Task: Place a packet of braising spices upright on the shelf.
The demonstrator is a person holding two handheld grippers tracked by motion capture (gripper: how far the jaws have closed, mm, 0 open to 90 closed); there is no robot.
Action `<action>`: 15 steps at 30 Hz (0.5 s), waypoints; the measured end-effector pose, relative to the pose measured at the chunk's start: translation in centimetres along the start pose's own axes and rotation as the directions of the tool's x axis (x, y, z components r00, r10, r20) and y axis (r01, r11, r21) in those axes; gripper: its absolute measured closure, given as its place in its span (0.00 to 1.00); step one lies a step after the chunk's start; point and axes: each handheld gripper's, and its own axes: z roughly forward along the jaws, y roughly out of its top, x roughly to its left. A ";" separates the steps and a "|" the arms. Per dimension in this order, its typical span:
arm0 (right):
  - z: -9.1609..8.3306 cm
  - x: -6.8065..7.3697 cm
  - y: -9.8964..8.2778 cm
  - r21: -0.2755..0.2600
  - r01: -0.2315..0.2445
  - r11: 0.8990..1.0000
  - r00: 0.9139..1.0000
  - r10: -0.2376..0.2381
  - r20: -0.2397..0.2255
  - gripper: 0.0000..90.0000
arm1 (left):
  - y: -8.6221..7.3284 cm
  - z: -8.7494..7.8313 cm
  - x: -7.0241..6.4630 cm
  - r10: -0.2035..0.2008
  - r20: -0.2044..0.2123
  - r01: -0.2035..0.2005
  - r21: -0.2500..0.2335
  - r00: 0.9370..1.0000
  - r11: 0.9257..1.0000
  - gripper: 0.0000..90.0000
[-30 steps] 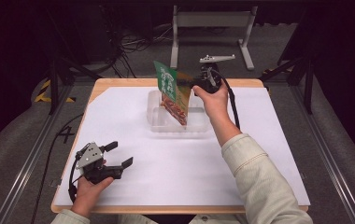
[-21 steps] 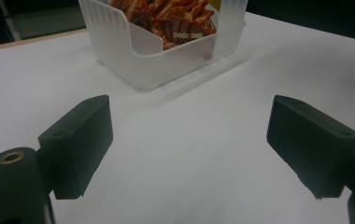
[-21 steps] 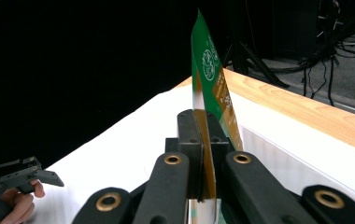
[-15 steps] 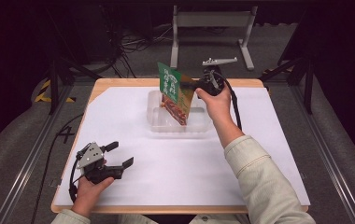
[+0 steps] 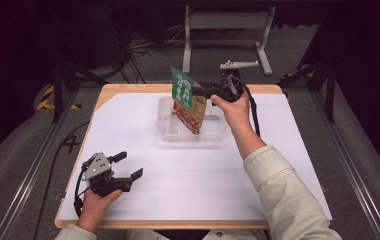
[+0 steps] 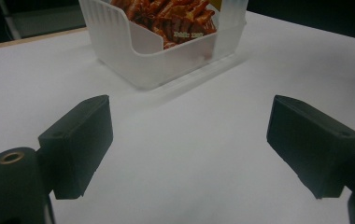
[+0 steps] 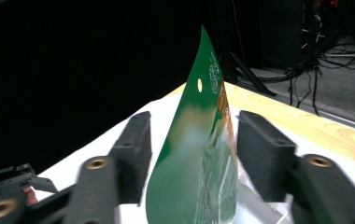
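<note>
High view showing a green snack bag (image 5: 185,100) standing upright in a clear plastic bin (image 5: 213,132), leaning slightly, its lower end down inside the bin and its green top rising above the rim. Bin sitting toward the far edge of the white-covered worktop (image 5: 288,150), near the middle of that edge.

Right gripper (image 5: 198,92) hovering level just right of the bin's far side, jaws having just been opening, now spread on either side of the bag's top edge. Right gripper view (image 7: 192,154) confirming this: bag's green top (image 7: 199,158) standing between the two black jaws with a visible gap on each side, neither pad pressing on it. Bag not being pinched, standing on its own in the bin.

Left gripper (image 5: 130,167) resting low on the worktop, well apart from the bin, on the near left side, held in the left hand (image 5: 94,207). Left gripper view (image 6: 189,135) looking toward the bin (image 6: 143,60), jaws spread wide with only bare white worktop between them; orange-red print of the bag (image 6: 175,18) showing through the bin's open corner.

Grey stand (image 5: 228,20) lying beyond the bin, on the floor past the worktop's far edge.
</note>
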 end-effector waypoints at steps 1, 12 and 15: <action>-0.1 0.1 0.0 0.001 0.008 1.000 1.000 -0.008 0.004 0.43 | 0.0 0.0 0.0 -0.006 -0.001 0.006 -0.002 1.000 1.000 0.17; -2.4 1.4 0.3 -0.034 0.060 0.998 0.998 -0.060 0.001 0.34 | 0.0 0.1 0.0 -0.001 0.001 0.001 -0.001 1.000 1.000 0.17; -3.3 1.6 0.0 -0.034 0.079 0.996 0.997 -0.079 0.003 0.33 | 0.0 0.1 0.0 -0.007 0.001 0.007 -0.004 1.000 1.000 0.17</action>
